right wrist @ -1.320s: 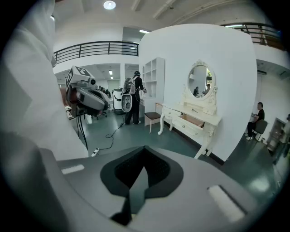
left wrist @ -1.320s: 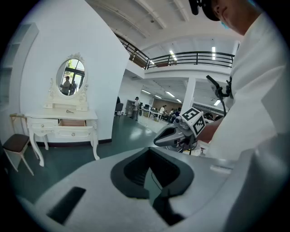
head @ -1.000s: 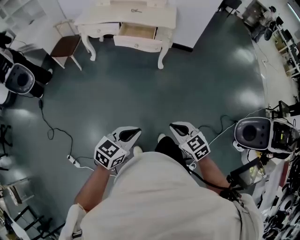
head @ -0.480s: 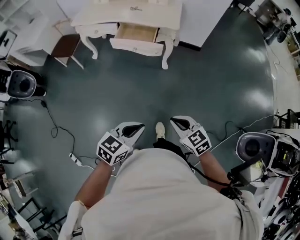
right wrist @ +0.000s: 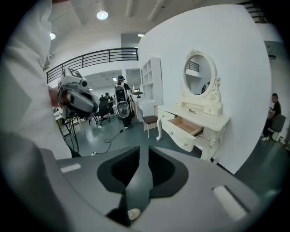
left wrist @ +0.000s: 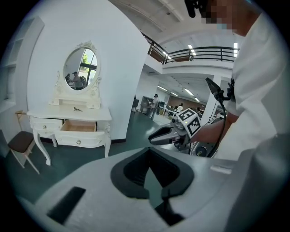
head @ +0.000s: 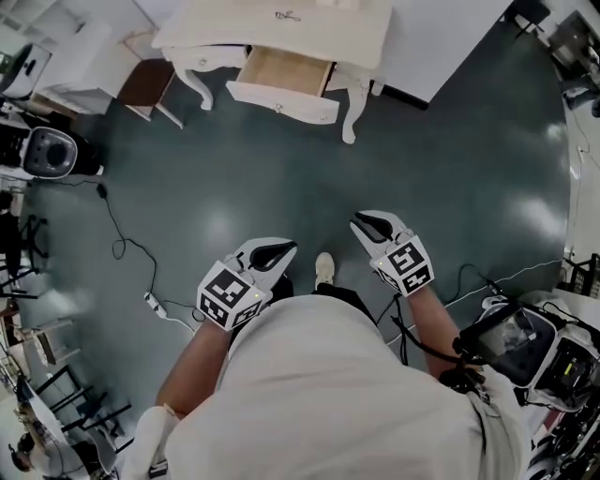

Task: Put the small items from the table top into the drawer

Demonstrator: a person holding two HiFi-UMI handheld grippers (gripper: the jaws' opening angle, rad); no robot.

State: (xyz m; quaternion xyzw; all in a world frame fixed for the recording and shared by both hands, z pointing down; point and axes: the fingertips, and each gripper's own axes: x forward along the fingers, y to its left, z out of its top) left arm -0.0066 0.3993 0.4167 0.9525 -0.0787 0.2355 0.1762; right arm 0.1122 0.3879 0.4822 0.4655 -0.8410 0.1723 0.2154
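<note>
right claw opens on the walk to the dressing table

the right claw (head: 366, 223) has just been opening, with nothing between its jaws. the left claw (head: 279, 249) is narrowly apart and also empty. at the top of the frame the dressing table (head: 361, 89) looms nearer than a second ago. its drawer (head: 286, 73) is open, and a small dark item (head: 286, 15) waits on the tabletop (head: 225, 33), well apart from both claws. below lies a glossy teal floor (head: 281, 159), with a cable (head: 120, 246) at left.

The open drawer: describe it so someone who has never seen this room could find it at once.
Against the white wall stands a cream dressing table with an oval mirror and curved legs. The drawer is the middle one under its top, pulled out toward the room. Unlike the shut drawer beside it, its pale wooden inside shows.
</note>
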